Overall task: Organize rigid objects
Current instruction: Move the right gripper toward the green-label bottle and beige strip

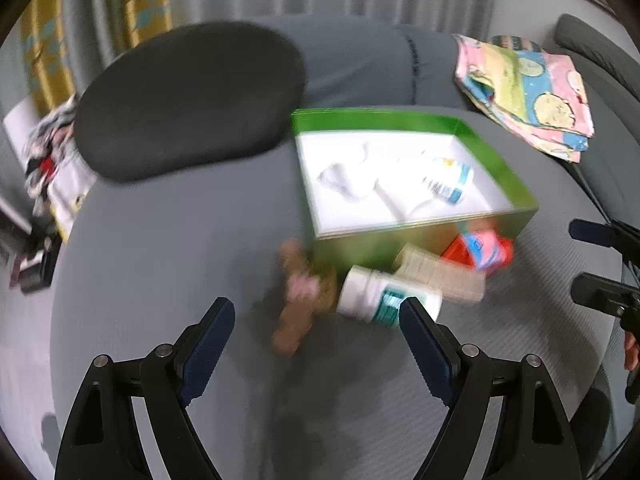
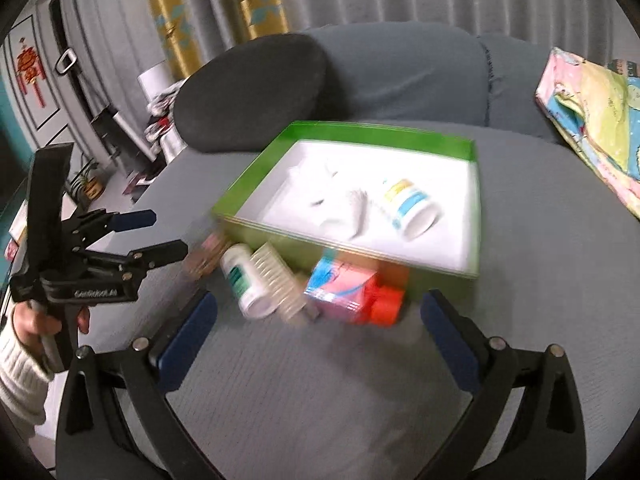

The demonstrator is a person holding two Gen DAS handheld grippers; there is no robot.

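Bottles and small containers lie clustered against the near wall of the green box [image 2: 256, 184], at the centre of both frames, on a grey sofa seat: a white pill bottle [image 2: 244, 280], a ribbed clear jar [image 2: 278, 276], a pink-and-blue carton [image 2: 340, 284] with a red piece [image 2: 384, 300] beside it. One banded bottle [image 2: 408, 208] already lies inside the box. Both the left gripper [image 1: 316, 320] and the right gripper [image 2: 318, 312] have their jaws spread wide, holding nothing. These look light, stiff and somewhat slippery; I'd pinch the white bottle across its round body, mid-length, since it may roll.
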